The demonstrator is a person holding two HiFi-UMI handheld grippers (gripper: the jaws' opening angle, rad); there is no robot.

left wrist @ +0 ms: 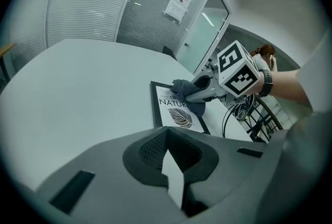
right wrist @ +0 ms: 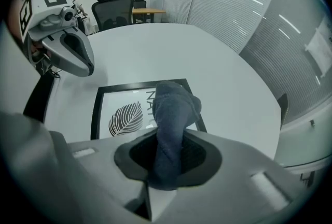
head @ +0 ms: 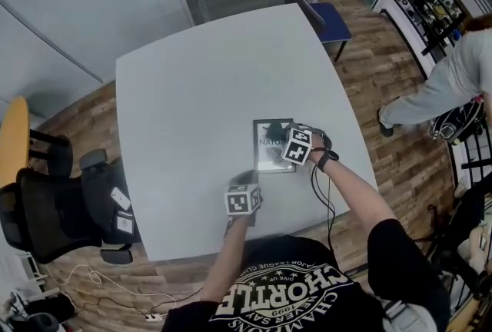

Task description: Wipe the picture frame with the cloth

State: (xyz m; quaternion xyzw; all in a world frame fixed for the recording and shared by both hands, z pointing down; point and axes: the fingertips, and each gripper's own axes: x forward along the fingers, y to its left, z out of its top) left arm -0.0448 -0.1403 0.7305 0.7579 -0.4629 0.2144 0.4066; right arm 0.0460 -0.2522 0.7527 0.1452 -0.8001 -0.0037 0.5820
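Left gripper (left wrist: 174, 171) hovering at the near edge of the counter (head: 200, 84), jaws pressed together on nothing, just short of the near corner of the picture frame (right wrist: 124, 114). Right gripper (right wrist: 167, 168) clenching the cloth (right wrist: 174, 106), its bunched end resting on the frame's far half. Frame lying flat, long axis running away from the person, so the right gripper looks best placed for lengthwise strokes.
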